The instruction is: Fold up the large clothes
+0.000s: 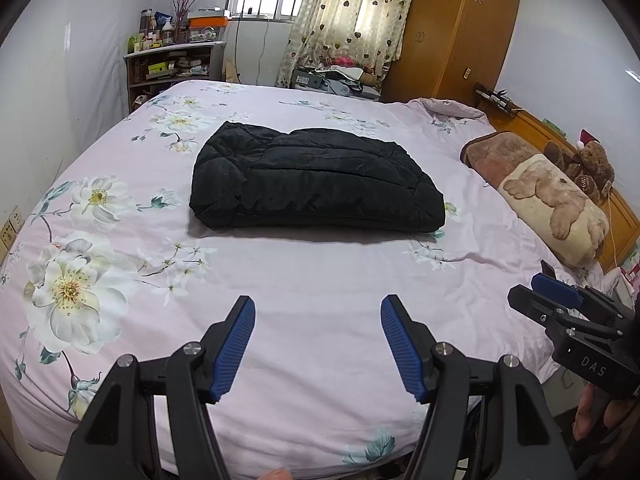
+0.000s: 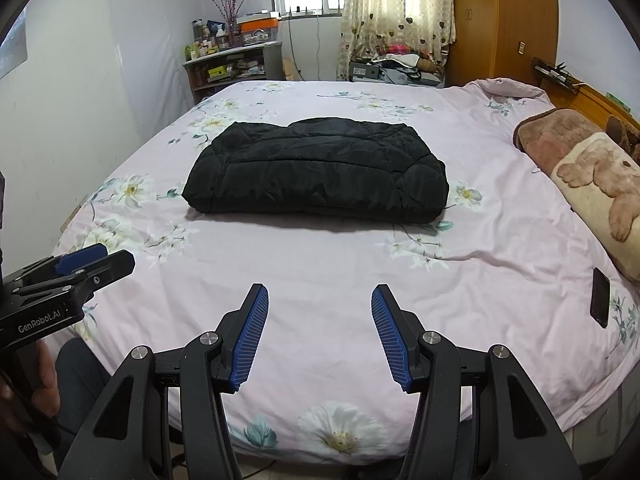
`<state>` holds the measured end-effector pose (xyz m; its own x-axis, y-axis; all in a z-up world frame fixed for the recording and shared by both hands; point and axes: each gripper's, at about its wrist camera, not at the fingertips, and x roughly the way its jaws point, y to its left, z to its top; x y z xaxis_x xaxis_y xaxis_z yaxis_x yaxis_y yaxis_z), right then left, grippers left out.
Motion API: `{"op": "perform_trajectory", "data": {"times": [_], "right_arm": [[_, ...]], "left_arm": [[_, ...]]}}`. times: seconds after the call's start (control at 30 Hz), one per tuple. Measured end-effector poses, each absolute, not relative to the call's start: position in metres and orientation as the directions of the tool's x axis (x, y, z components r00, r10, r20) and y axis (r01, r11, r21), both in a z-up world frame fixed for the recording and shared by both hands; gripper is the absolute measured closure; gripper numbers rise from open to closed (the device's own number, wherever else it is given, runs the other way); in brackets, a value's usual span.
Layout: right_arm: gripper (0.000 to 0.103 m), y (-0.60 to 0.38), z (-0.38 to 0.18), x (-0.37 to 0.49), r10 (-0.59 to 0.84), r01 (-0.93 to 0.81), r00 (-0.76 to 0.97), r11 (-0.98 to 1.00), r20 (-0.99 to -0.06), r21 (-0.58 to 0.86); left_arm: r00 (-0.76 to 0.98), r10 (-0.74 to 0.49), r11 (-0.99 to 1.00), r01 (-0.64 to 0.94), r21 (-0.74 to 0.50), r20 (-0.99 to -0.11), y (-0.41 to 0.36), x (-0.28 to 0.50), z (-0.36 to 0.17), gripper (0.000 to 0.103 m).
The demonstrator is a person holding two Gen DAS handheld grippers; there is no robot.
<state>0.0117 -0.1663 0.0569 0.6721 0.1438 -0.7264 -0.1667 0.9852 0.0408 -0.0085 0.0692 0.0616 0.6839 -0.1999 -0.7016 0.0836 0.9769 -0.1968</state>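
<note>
Well, from where I sit both sets of tongs are empty and spread wide: the left tongs point(image 1: 318, 346) and the right tongs point(image 2: 320, 336) hang over the near edge of the bed point(image 2: 304, 304), pads apart, gripping nothing. At twelve o'clock from each, well apart from the pads, the black jacket point(image 1: 316, 182) lies near the middle of the bed as a squat, padded bundle, its layers stacked and its near edge lying straight across. I judge the folding is finished or close to it, and I'd guess the tongs are held back and open so the bundle isn't disturbed. In the left view the right tongs show at three o'clock; in the right view the left tongs sit at nine o'clock, so the two are side by side. A rolled blanket point(image 1: 540, 192) with a bear print lies along the headboard side at two o'clock, out of the way, and a dark phone point(image 2: 600, 297) rests on the sheet at three o'clock in the right view. The far shelf point(image 2: 236, 66) at eleven o'clock holds bottles and boxes I can't identify.
</note>
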Motion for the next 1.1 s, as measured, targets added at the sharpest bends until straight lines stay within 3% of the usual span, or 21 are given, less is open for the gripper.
{"op": "perform_trajectory", "data": {"times": [1.1], "right_arm": [[0.048,-0.175,0.054,0.012,0.139,-0.164,0.663,0.986,-0.735,0.038]], "left_arm": [[0.667,-0.182,0.982,0.091,-0.164,-0.722,0.058,-0.011,0.055,0.031]]}}
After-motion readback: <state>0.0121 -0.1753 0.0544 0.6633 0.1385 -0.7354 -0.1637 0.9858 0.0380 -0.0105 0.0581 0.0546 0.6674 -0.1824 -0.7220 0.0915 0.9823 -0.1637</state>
